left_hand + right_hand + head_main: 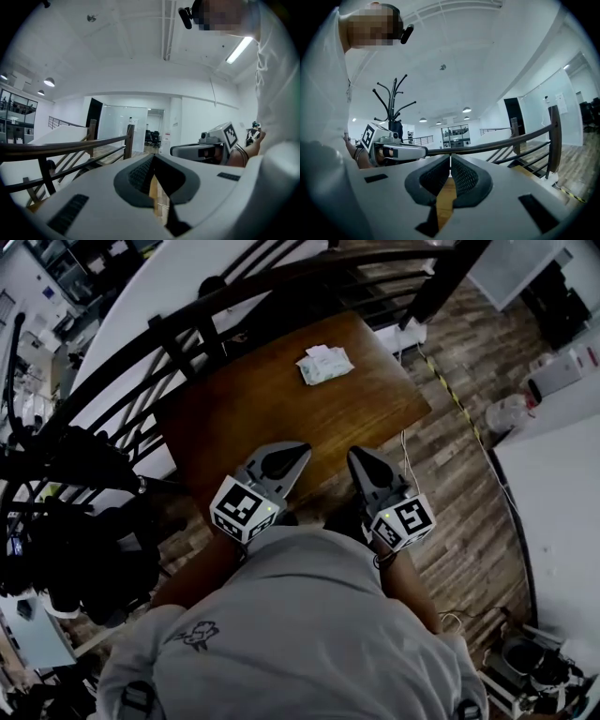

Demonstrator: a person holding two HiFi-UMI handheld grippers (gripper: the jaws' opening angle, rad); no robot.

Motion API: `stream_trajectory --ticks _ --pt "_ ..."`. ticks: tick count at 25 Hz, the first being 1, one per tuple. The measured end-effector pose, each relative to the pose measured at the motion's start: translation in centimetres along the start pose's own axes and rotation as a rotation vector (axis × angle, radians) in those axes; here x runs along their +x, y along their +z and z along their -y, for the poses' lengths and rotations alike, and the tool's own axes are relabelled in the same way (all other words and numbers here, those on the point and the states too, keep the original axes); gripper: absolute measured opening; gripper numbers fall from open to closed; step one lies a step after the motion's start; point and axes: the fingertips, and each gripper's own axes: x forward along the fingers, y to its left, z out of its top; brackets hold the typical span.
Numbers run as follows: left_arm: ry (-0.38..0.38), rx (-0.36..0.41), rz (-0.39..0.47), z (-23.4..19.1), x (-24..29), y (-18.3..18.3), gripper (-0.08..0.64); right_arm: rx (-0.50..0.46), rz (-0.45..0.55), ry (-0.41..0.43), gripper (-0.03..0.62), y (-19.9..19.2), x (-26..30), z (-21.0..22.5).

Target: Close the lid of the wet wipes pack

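The wet wipes pack (324,364) lies flat on the far part of a brown wooden table (281,418); whether its lid is up cannot be made out at this distance. My left gripper (298,452) (153,158) and right gripper (356,454) (450,159) are held side by side over the table's near edge, well short of the pack. Both point level across the room. On each, the jaws meet at the tips with nothing between them. Neither gripper view shows the pack. Each gripper view shows the other gripper beside it.
A dark curved wooden railing (187,324) runs along the table's far and left sides. A white counter (562,484) stands to the right, with a cable (450,390) on the plank floor between. A black coat stand (393,103) rises in the right gripper view.
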Motion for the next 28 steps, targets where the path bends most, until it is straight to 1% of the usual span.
stream_trajectory --ticks 6,12,15,21,28 --pt "0.088 -0.021 0.01 -2.8 1.3 0.1 0.014 -0.013 -0.006 0.095 0.035 0.5 3.3 2.8" --pt "0.199 -0.055 0.017 -5.1 3.7 0.0 0.014 -0.018 -0.036 0.197 0.034 0.9 5.9 6.7" --pt "0.243 -0.077 0.017 -6.0 5.9 -0.1 0.014 -0.03 -0.053 0.248 0.035 1.2 6.9 8.9" --pt "0.316 -0.088 0.006 -6.6 10.8 0.3 0.014 -0.035 -0.07 0.331 0.035 2.2 7.8 14.2" --pt "0.417 -0.096 -0.004 -7.1 15.5 0.7 0.014 -0.027 -0.093 0.42 0.035 2.3 7.8 19.6"
